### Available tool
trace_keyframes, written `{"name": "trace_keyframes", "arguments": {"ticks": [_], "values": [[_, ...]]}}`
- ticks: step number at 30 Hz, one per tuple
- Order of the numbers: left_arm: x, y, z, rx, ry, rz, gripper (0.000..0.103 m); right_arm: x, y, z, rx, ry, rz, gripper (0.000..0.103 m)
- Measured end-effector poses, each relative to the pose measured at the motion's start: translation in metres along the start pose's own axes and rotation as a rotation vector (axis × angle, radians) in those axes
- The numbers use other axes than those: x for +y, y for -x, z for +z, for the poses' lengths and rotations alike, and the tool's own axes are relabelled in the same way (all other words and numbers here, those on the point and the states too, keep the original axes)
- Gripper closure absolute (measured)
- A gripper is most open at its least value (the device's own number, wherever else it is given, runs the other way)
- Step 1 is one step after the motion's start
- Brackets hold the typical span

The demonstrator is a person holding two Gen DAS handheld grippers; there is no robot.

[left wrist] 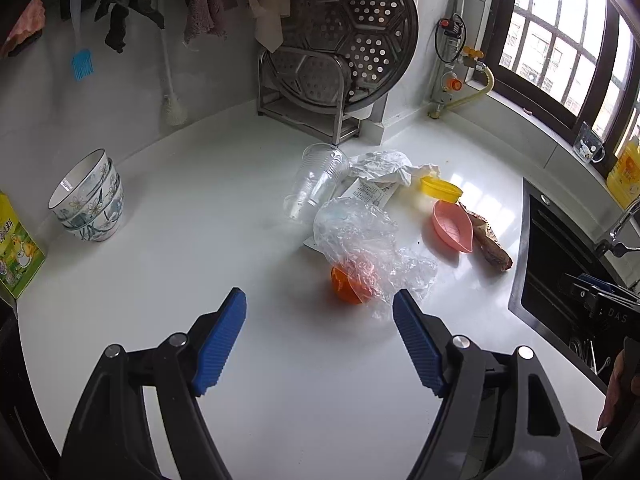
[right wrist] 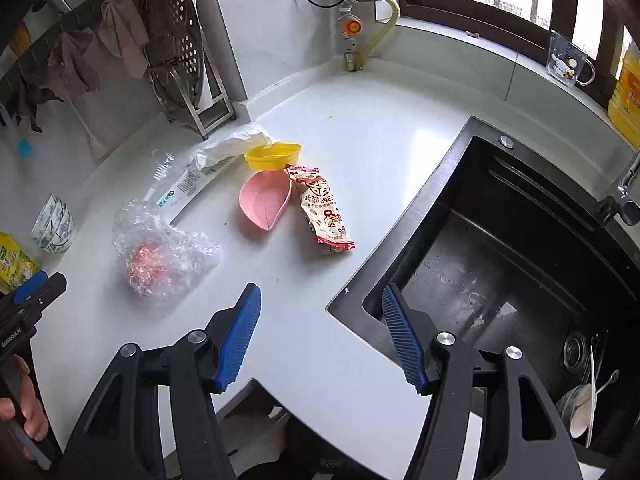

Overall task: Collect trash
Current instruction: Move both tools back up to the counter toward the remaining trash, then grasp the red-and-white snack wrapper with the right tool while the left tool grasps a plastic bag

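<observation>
Trash lies on the white counter (left wrist: 200, 216): a crumpled clear plastic bag (left wrist: 360, 240) over an orange bowl (left wrist: 344, 284), clear plastic cups (left wrist: 316, 184) on their side, a crumpled white bag (left wrist: 384, 168), a flat printed packet (left wrist: 366, 192) and a snack wrapper (right wrist: 324, 208). A pink leaf-shaped dish (right wrist: 266, 200) and a yellow dish (right wrist: 272, 156) sit among them. My left gripper (left wrist: 320, 308) is open and empty, just short of the clear bag. My right gripper (right wrist: 320, 304) is open and empty above the counter edge by the sink, short of the wrapper.
A black sink (right wrist: 500, 248) with dishes lies to the right. Stacked patterned bowls (left wrist: 90, 200) and a green carton (left wrist: 16, 248) stand at the left. A steamer rack (left wrist: 332, 52) leans at the back wall. A mug (right wrist: 568, 60) and oil bottle (right wrist: 628, 96) stand on the windowsill.
</observation>
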State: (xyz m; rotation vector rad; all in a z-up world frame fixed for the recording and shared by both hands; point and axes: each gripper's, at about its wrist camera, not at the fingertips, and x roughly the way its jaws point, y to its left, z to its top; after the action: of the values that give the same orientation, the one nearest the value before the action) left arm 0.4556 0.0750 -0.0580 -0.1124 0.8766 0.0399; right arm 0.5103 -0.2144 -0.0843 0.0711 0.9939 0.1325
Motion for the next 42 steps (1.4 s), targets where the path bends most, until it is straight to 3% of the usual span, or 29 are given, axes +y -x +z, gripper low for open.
{"name": "trace_keyframes", "arguments": {"ticks": [12, 20, 30, 34, 42], "values": [[-0.020, -0.038, 0.015, 0.067, 0.078, 0.056, 0.029, -0.008, -0.078, 0.052, 0.077, 0.083, 0.060, 0.042], [-0.027, -0.057, 0.026, 0.074, 0.087, 0.106, 0.029, -0.005, -0.117, 0.059, 0.114, 0.157, 0.042, 0.042], [-0.032, -0.083, 0.031, 0.104, 0.105, 0.103, 0.029, -0.007, -0.137, 0.061, 0.121, 0.178, 0.030, 0.044], [-0.036, -0.087, 0.031, 0.106, 0.095, 0.104, 0.029, -0.005, -0.141, 0.061, 0.135, 0.190, 0.043, 0.069], [-0.034, -0.094, 0.036, 0.108, 0.094, 0.099, 0.029, -0.006, -0.136, 0.061, 0.120, 0.175, 0.094, 0.086]]}}
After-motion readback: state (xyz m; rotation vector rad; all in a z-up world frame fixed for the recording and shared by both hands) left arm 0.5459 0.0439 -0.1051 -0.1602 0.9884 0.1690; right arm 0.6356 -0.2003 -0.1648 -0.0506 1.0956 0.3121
